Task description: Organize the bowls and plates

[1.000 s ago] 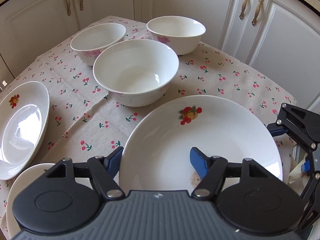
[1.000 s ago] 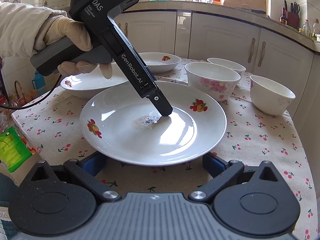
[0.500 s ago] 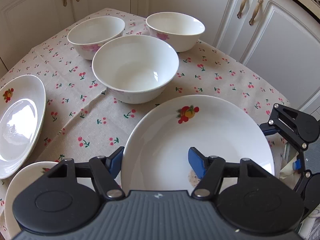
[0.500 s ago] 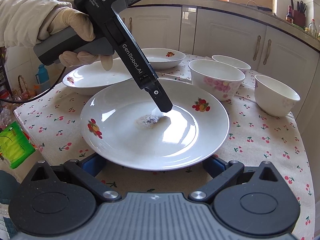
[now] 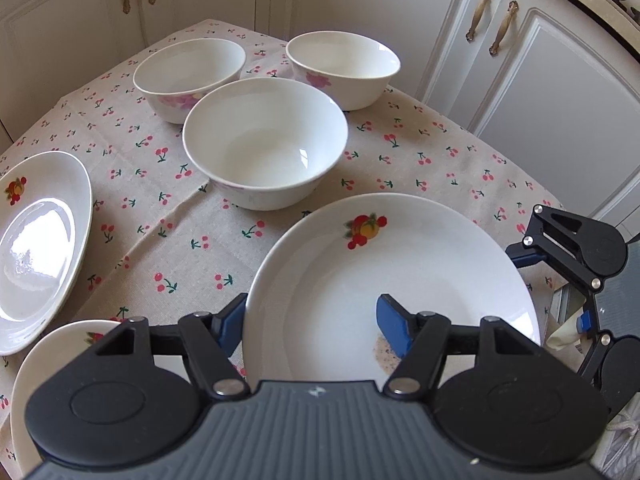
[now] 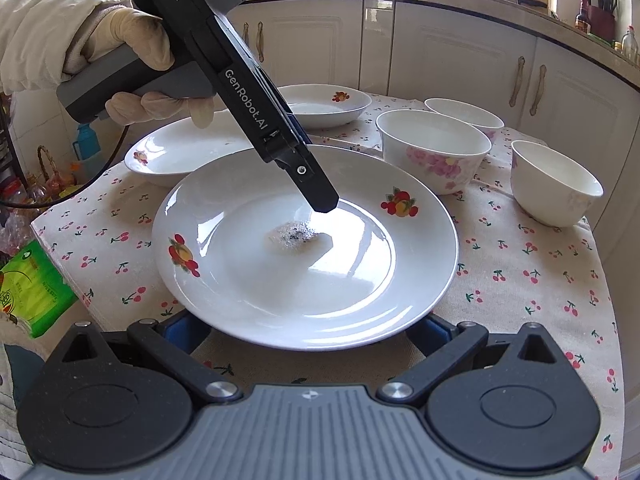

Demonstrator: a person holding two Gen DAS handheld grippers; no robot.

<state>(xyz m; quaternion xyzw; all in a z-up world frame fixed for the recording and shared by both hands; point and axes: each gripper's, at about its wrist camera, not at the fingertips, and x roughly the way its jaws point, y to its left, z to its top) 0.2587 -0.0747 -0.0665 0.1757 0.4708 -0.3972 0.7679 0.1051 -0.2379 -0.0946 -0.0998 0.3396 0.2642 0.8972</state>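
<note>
Glossy round fruit-printed plate (image 6: 360, 280), rim pinched in just-closed jaws of the left gripper (image 5: 312, 324); right gripper (image 6: 308, 336) jaws wide, empty.

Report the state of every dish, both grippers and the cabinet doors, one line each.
front plate: smeared in its well, rim between the left gripper's jaws
left gripper: shut on the front plate; jaws have just been closing
right gripper: open, fingers under the plate's near edge
three bowls: upright, empty, unstacked
two other plates: empty, unstacked, on the cloth
cabinet doors: shut
</note>
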